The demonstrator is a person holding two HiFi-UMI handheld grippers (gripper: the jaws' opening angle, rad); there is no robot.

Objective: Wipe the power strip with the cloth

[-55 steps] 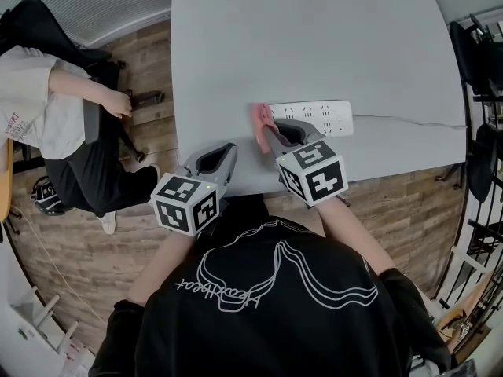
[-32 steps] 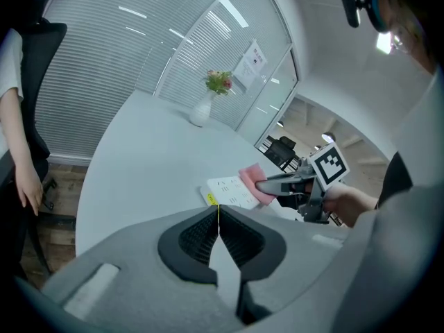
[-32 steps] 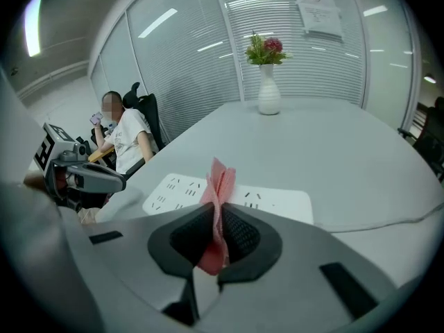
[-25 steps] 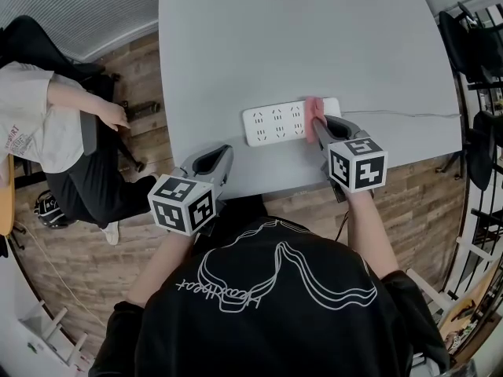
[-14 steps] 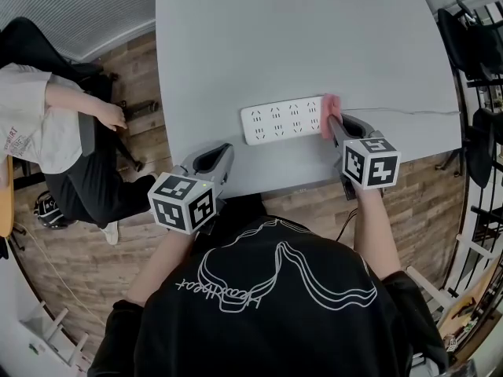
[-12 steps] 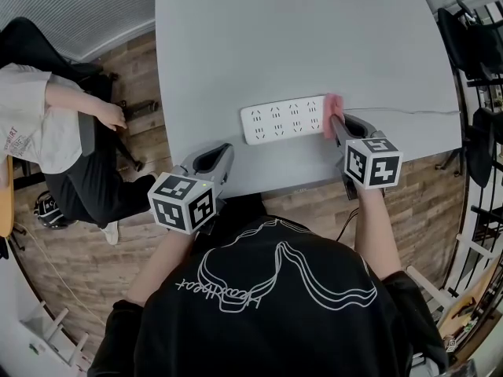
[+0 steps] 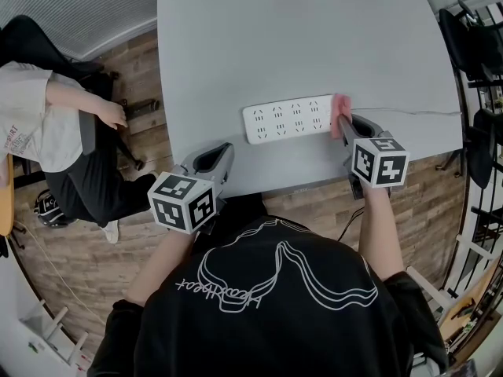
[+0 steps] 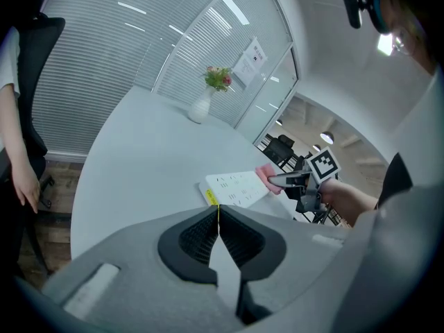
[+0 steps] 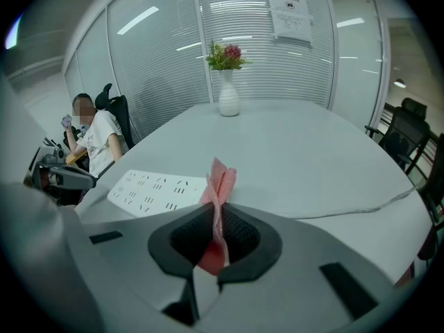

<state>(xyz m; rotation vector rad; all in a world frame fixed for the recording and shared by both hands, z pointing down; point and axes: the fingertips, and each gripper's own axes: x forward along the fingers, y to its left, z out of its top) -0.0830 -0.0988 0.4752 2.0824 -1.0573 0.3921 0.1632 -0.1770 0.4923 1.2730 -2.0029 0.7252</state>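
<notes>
The right gripper (image 7: 343,126) has its jaws clamped on the folded pink cloth (image 7: 340,108), which sits at the right end of the white power strip (image 7: 289,118). The left gripper (image 7: 214,162) has its jaws pressed together with nothing between them, and sits near the strip's left front corner at the edge of the grey table (image 7: 299,38). The strip lies flat, sockets up, and its cable (image 7: 409,111) runs off from its right end.

Light was even and bright, from overhead.
Table (image 7: 299,45) lay flatly lit, shadows faint; strip lights glared off glass wall (image 9: 159,61) in right gripper view; both gripper views bent fisheye, corners vignetted dark.
</notes>
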